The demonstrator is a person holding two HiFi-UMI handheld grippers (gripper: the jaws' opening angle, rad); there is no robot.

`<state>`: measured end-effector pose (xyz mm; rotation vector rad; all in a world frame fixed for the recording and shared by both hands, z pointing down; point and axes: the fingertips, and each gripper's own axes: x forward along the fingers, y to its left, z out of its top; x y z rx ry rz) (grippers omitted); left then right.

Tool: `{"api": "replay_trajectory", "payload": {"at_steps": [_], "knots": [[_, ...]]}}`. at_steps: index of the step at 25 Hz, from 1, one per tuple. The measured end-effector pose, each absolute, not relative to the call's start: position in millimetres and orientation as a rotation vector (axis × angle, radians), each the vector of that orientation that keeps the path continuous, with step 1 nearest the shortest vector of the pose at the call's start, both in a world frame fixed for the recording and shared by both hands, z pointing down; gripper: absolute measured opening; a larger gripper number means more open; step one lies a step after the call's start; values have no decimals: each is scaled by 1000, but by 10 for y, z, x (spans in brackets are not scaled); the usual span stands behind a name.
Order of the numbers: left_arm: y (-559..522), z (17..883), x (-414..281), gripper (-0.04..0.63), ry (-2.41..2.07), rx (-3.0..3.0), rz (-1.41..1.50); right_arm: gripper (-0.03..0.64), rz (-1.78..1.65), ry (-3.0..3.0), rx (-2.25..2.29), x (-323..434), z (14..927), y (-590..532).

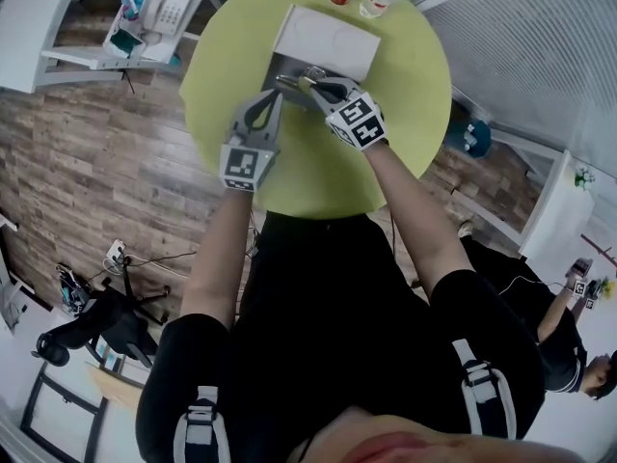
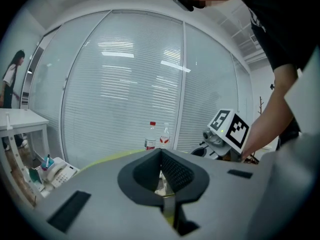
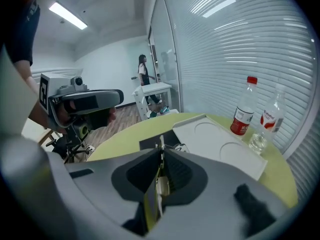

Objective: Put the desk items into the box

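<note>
The right gripper [image 3: 161, 153] is clamped on a thin, flat yellow-green piece [image 3: 152, 199]. The piece is seen edge-on between the jaws, with its end poking just past the tips; I cannot tell what kind of desk item it is. Just ahead of those tips lies the dark open compartment [image 3: 150, 143] of the white rectangular box [image 1: 333, 37]. The box's white slab, with 2 round recesses, spreads ahead and to the right of the jaws.

The left gripper [image 2: 161, 156] has its jaws drawn together at the tips. A pale scrap shows in the hollow behind them, and I cannot tell whether it is something held or only the surface below seen through. In the head view the 2 sets of tips sit close together at the compartment's near edge, over the round yellow-green table [image 1: 405, 123].

The main risk is probably the grip itself. A piece this thin, pinched on its faces, could pivot or slide out if the jaws ease before it is over the opening. It would then land on the table short of the tips, or on the white slab to their right.

With the 2 grippers so near each other, a sideways correction could knock one against the other and jar the piece loose.

Pushing too far ahead could shove the box toward the clear plastic bottle with a red cap [image 3: 243, 111] and the second clear plastic bottle [image 3: 267, 124], which stand beyond the slab, ahead and right of the jaws.
</note>
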<state>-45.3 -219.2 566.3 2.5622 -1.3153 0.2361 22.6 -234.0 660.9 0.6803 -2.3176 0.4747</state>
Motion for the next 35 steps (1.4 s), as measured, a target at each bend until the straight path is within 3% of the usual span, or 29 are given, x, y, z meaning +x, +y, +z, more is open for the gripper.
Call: {"api": "replay_trajectory", "payload": {"at_steps": [29, 35], "knots": [[-2497, 6156, -560, 12, -1362, 2454, 273, 44, 704, -2201, 553, 141, 7521, -2424], [-2449, 6098, -575, 12, -1372, 2454, 273, 93, 704, -2177, 572, 149, 7539, -2444]]}}
